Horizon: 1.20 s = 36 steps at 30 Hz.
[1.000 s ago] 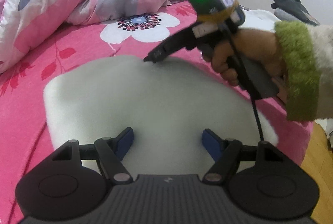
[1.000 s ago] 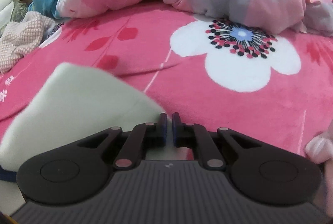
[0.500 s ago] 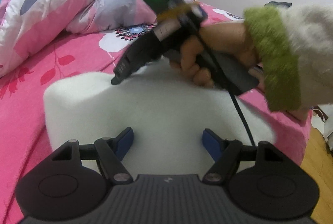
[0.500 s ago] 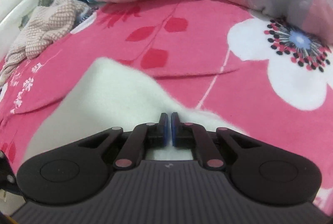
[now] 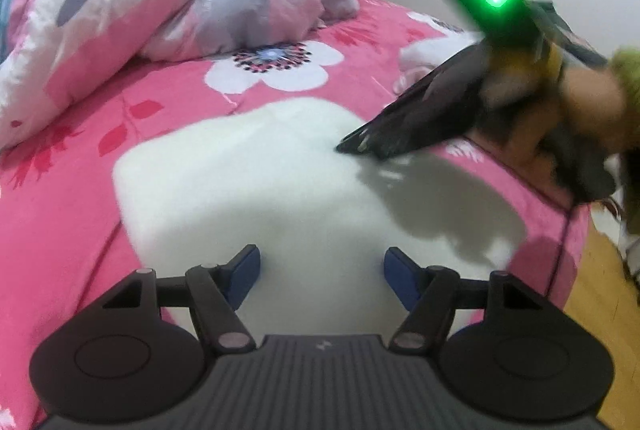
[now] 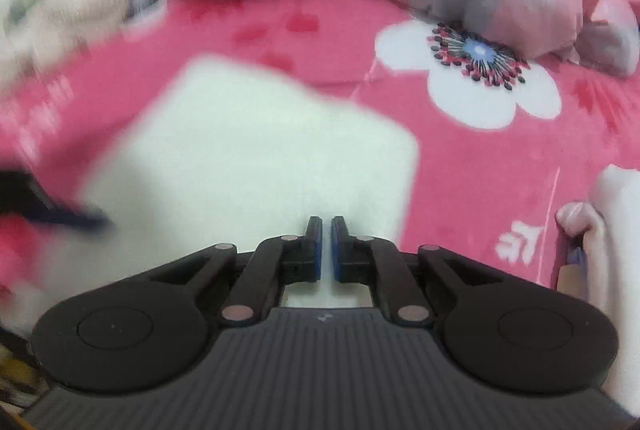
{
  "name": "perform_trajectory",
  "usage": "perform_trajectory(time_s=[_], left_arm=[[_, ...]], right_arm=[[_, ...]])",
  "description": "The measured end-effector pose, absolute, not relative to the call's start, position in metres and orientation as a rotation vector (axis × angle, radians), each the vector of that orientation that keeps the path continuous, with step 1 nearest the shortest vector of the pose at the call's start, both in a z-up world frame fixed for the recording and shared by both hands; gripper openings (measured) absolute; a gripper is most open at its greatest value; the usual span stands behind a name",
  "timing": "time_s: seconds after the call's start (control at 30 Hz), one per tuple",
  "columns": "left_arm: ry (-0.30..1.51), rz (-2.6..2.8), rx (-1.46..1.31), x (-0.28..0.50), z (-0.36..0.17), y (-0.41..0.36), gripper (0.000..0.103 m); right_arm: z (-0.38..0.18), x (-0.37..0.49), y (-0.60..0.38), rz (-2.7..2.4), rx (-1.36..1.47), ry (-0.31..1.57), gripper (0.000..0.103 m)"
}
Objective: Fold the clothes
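My left gripper (image 5: 322, 270) gapes wide over the folded white fleece garment's (image 5: 248, 182) near edge, which runs off toward twelve o'clock — my right gripper (image 6: 326, 246), pinched nearly closed and empty, sits at its two o'clock corner.

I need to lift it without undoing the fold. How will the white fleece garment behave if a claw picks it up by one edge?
The white fleece garment looks soft and thick, so it would probably droop and unfold from one edge. It likely weighs little. Its fuzzy nap should resist slipping on the pink bedspread.
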<state>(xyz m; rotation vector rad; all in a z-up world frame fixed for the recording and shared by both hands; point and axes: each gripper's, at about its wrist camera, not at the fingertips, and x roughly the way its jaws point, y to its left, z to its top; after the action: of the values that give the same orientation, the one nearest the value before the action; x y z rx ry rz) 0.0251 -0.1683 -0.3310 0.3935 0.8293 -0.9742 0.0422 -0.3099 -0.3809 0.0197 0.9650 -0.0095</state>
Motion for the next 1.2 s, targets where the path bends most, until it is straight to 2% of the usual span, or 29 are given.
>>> perform_trajectory(time_s=[0.07, 0.3, 0.37, 0.5, 0.6, 0.8, 0.97, 1.2], left_arm=[[0.858, -0.972, 0.391, 0.027, -0.33, -0.171, 0.076], [1.034, -0.912, 0.356, 0.043, -0.319, -0.177, 0.076], [1.085, -0.887, 0.329, 0.049, -0.317, -0.178, 0.075], [1.146, -0.845, 0.3, 0.059, -0.317, -0.182, 0.067], [1.178, -0.808, 0.316, 0.062, -0.316, -0.187, 0.065], [1.259, -0.736, 0.308, 0.072, -0.315, -0.193, 0.065], [1.276, -0.712, 0.338, 0.072, -0.316, -0.199, 0.065], [1.262, -0.696, 0.399, 0.066, -0.317, -0.207, 0.069]], right_arm=[[-0.384, 0.045, -0.31, -0.036, 0.033, 0.959, 0.0], [-0.319, 0.007, -0.308, -0.115, 0.115, 0.937, 0.003], [-0.317, -0.007, -0.305, -0.101, 0.173, 0.956, 0.003], [-0.373, -0.014, -0.294, -0.124, 0.161, 1.062, 0.001], [-0.371, -0.008, -0.298, -0.159, 0.219, 1.059, 0.0], [-0.332, -0.027, -0.297, -0.195, 0.278, 1.057, 0.003], [-0.388, -0.031, -0.289, -0.216, 0.292, 1.181, 0.0], [-0.387, -0.029, -0.289, -0.216, 0.296, 1.185, 0.0]])
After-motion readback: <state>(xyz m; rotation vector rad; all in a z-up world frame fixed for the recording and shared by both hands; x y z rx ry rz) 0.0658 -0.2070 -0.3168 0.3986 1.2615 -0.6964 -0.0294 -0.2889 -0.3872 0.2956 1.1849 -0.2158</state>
